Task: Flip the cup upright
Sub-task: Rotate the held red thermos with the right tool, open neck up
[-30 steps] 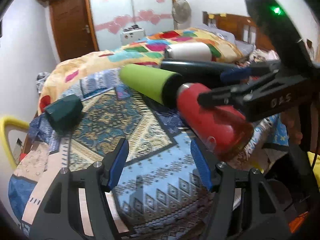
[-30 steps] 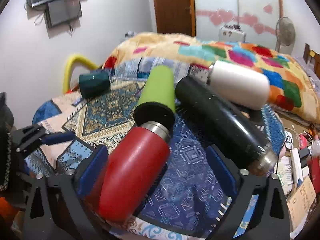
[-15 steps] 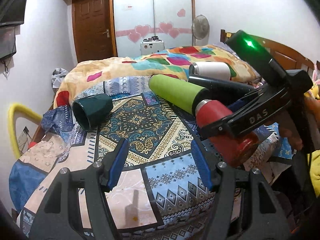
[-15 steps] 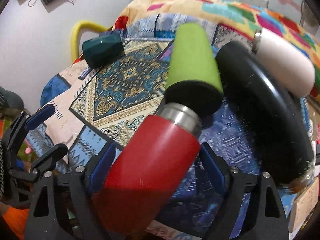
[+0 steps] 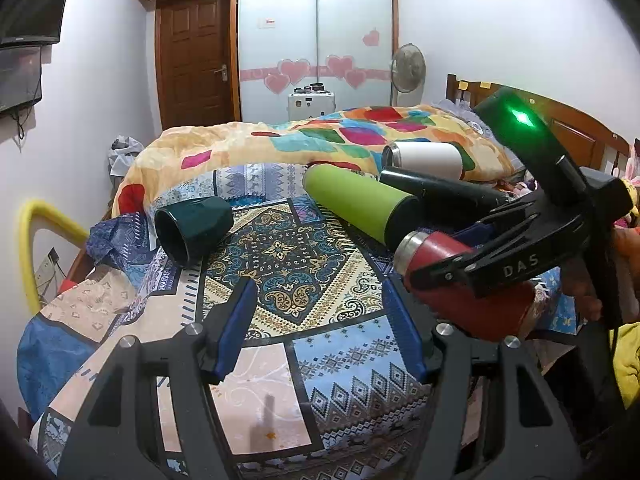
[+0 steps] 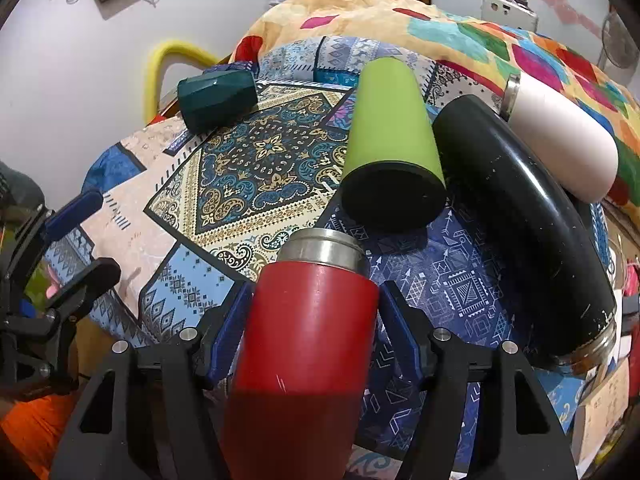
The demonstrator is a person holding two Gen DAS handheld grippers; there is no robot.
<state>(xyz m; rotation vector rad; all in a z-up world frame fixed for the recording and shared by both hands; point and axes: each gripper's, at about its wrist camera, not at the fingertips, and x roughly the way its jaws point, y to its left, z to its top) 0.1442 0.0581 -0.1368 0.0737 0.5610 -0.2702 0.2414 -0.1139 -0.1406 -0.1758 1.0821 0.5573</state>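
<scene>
One readable mark here: the white letters "DAS" on the side of the black plastic right gripper (image 5: 456, 256), seen from the left wrist view. A small white-and-red sticker (image 5: 267, 22) sits on the frosted sliding wardrobe door (image 5: 276, 40), but its print is too small to read. From the right wrist view, no lettering shows on any flask or cup.
</scene>
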